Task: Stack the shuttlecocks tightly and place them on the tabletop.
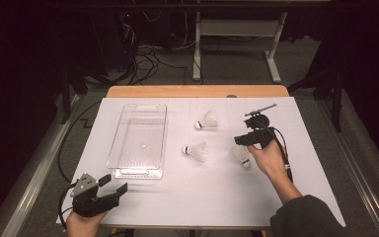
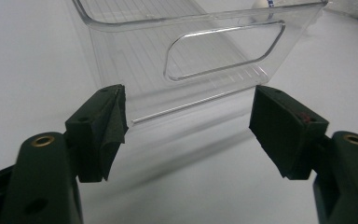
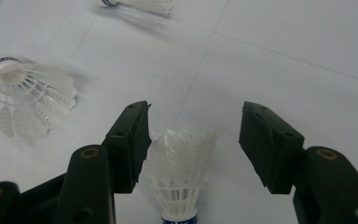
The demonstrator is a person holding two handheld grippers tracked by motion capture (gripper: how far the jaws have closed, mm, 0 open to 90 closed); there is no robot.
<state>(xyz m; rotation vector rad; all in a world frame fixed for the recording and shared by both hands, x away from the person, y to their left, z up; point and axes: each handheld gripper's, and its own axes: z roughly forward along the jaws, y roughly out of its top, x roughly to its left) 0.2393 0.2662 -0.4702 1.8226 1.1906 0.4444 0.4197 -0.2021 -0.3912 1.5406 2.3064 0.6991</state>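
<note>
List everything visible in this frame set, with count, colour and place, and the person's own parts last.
shuttlecocks: three, white, lying on the right half of the sheet; the nearest one sits between the right gripper's open jaws.
bin: one, clear plastic, left of centre, nothing inside.
sheet: one, white, covering the table top.
table: one, wooden edge showing at the far side.
left gripper: one, black, near left corner, jaws open, facing the bin.
right gripper: one, black, over the nearest shuttlecock, jaws open.
hands: two, one holding each gripper.
</note>
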